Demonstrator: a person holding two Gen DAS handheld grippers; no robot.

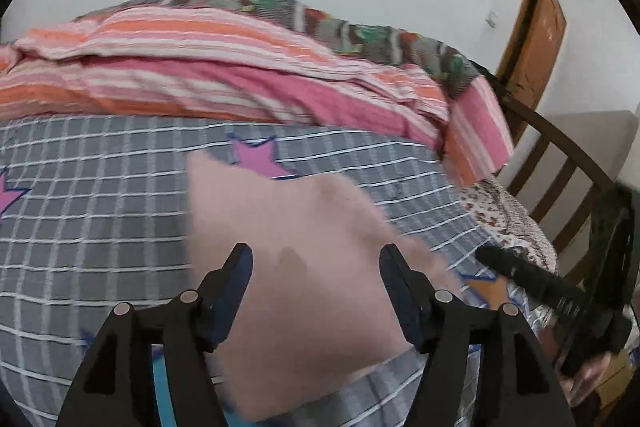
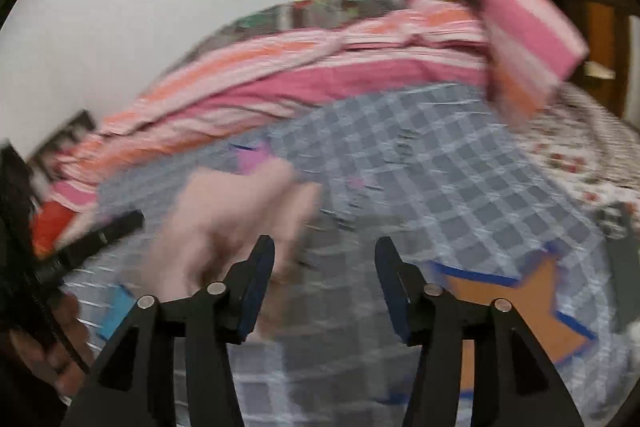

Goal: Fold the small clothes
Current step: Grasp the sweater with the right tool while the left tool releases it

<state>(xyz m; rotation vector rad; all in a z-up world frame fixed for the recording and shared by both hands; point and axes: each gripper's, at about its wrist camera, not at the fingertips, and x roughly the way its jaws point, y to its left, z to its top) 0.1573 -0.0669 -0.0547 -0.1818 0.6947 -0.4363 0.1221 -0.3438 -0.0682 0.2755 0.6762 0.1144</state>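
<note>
A small pale pink garment (image 1: 304,267) lies on the grey checked bedsheet (image 1: 100,211) with star prints. My left gripper (image 1: 316,253) hovers right over it, open, with the cloth below and between the fingers but no pad pressing on it. In the right wrist view the pink garment (image 2: 224,223) is blurred and sits left of my right gripper (image 2: 325,245), which is open over bare checked sheet (image 2: 460,187). A finger of the right gripper (image 1: 516,273) shows at the right of the left wrist view. A finger of the left gripper (image 2: 108,229) shows at the left of the right wrist view.
A rumpled pink and orange striped quilt (image 1: 224,67) lies behind the sheet, with a patterned blanket (image 1: 360,35) beyond it by the white wall. A floral sheet (image 1: 508,215), a dark wooden slatted rail (image 1: 560,163) and a brown door (image 1: 532,39) are at the right.
</note>
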